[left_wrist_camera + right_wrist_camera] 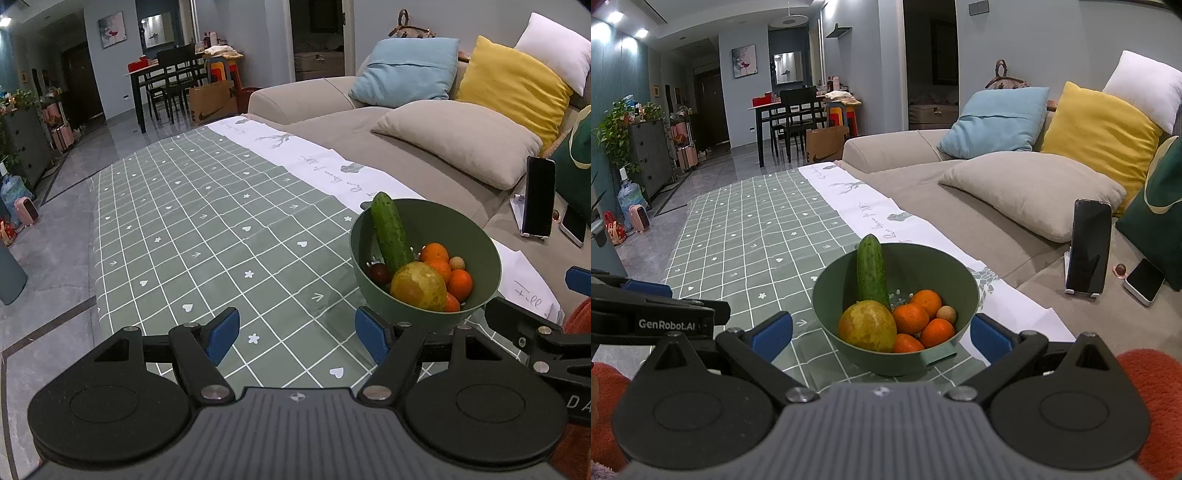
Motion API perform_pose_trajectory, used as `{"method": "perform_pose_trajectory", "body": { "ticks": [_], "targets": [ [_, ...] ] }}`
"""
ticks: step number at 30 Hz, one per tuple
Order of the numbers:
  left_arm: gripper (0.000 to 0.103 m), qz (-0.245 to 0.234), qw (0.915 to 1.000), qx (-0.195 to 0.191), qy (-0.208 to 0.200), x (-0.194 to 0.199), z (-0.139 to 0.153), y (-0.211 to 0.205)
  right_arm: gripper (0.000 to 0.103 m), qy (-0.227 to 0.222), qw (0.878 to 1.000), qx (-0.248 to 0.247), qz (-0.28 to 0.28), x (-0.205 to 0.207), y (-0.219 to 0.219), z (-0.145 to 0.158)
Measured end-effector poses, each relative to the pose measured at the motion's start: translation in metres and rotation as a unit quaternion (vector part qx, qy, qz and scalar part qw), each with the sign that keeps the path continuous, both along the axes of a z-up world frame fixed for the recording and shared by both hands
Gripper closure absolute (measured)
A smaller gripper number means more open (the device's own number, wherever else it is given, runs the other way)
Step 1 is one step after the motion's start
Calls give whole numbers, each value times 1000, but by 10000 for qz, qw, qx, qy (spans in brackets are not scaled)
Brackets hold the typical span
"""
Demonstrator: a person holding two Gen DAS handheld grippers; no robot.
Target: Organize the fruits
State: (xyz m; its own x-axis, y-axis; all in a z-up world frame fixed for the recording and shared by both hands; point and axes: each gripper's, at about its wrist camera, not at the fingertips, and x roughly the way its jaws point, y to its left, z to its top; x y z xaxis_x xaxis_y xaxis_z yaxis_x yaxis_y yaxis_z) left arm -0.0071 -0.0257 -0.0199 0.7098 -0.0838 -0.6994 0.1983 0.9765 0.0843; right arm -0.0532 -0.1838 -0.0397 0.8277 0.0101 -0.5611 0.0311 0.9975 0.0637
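Note:
A green bowl (476,236) (923,266) stands on the checked tablecloth near the sofa side. In it a cucumber (389,232) (872,271) leans upright, beside a yellow-green mango (419,286) (867,325), several oranges (436,254) (910,317), a small tan round fruit (457,263) (946,314) and a dark round fruit (379,273). My left gripper (297,338) is open and empty, low over the cloth left of the bowl. My right gripper (881,334) is open and empty, its blue pads on either side of the bowl's near rim.
The green checked tablecloth (207,229) (750,236) covers a low table. A beige sofa (979,206) with cushions runs along the right. A phone on a stand (1089,247) (537,199) and a second phone (1145,280) lie on the sofa seat.

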Motion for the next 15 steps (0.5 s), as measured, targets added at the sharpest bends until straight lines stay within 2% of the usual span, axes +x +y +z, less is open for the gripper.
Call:
{"method": "perform_pose_trajectory", "body": {
  "ticks": [15],
  "targets": [
    [19, -90, 9999, -29, -45, 1, 1, -1, 5, 91, 9999, 41, 11, 3, -1, -2]
  ]
}}
